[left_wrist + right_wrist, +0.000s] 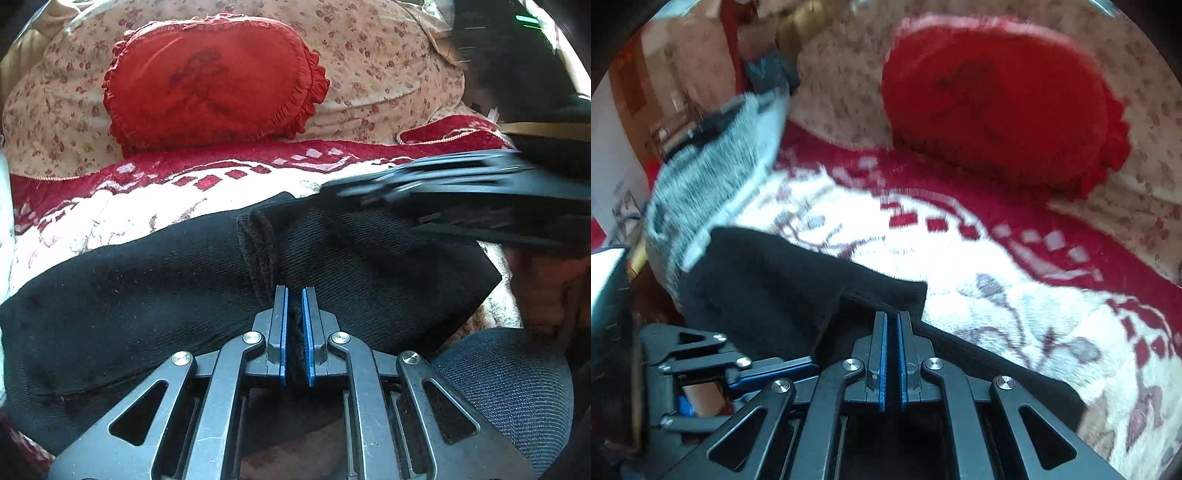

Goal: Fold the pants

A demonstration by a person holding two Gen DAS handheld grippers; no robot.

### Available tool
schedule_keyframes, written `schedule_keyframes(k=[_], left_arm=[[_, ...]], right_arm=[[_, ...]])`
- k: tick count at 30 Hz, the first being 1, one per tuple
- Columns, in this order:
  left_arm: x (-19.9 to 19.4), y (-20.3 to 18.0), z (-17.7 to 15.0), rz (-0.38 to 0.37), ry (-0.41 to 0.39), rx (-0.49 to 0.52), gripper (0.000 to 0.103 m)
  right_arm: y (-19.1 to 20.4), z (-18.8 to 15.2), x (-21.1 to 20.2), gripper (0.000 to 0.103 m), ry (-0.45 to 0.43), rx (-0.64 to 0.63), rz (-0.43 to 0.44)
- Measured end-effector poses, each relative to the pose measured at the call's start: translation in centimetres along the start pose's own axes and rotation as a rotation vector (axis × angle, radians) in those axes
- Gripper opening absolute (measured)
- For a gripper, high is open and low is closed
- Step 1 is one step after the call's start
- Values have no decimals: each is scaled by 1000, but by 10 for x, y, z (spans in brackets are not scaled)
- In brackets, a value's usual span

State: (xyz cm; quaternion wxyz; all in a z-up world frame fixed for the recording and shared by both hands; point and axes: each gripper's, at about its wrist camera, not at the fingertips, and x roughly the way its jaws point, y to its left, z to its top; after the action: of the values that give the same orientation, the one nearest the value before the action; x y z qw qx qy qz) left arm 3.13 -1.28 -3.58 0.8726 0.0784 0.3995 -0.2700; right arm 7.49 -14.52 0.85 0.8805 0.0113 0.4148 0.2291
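Black pants [147, 295] lie across a red and white patterned blanket [147, 206]. My left gripper [294, 295] is shut on a fold of the black pants, with cloth pinched between its blue pads. My right gripper [892, 317] is shut on an edge of the same black pants [783, 280], held a little above the blanket [960, 258]. In the left wrist view the right gripper [332, 192] shows blurred at the right, over the pants. In the right wrist view the left gripper [812, 363] shows at lower left.
A red frilled cushion [210, 81] rests against a floral pillow [369, 55] at the back. A grey knitted cloth [713, 170] lies at the blanket's left edge. A person's dark-clad knee [509, 380] is at lower right.
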Motion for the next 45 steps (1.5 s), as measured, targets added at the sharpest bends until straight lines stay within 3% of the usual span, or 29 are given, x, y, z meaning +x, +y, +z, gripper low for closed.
schedule_keyframes(k=[5, 7, 8, 9, 12, 18, 19, 21, 24, 26, 30, 32, 38, 39, 43, 45], left_arm=[[0, 2, 0, -4, -2, -4, 7], [0, 2, -1, -5, -3, -4, 7], [0, 2, 0, -6, -2, -4, 7], [0, 2, 0, -5, -2, -4, 7], [0, 2, -1, -9, 0, -4, 7], [0, 1, -1, -10, -1, -9, 7], [0, 1, -1, -11, -1, -9, 7], [0, 1, -1, -13, -1, -12, 7], [-6, 7, -1, -31, 7, -37, 9], [-20, 20, -5, -45, 10, -85, 17], [-62, 61, -37, -47, -14, -216, 17], [-87, 91, -64, -47, -19, -338, 17], [-122, 162, -132, -9, -34, -641, 18], [-121, 169, -139, -27, -34, -681, 19], [-109, 191, -155, -180, -78, -876, 45], [-101, 200, -159, -204, -88, -965, 47]], right_arm=[[-2, -21, -54, 6, -125, 27, -99], [-7, -32, -50, 16, -65, 67, -161], [-14, -40, -36, 22, 29, 107, -199], [-17, -46, -26, 22, 87, 126, -201], [-16, -46, -29, 23, 55, 109, -195], [-14, -54, -75, 24, -115, 136, -119], [-15, -58, -75, 25, -95, 150, -108], [-21, -69, -50, 27, 56, 184, -84], [-18, -69, -50, 28, 44, 163, -81], [-19, -70, -52, 27, 29, 169, -82], [-16, -65, -68, 27, -70, 169, -111], [-19, -64, -77, 27, -125, 192, -131], [-58, -72, -86, 27, -161, 405, -238], [-65, -75, -87, 27, -158, 444, -233], [-85, -87, -80, 27, -101, 560, -237], [-86, -87, -75, 27, -76, 570, -236]])
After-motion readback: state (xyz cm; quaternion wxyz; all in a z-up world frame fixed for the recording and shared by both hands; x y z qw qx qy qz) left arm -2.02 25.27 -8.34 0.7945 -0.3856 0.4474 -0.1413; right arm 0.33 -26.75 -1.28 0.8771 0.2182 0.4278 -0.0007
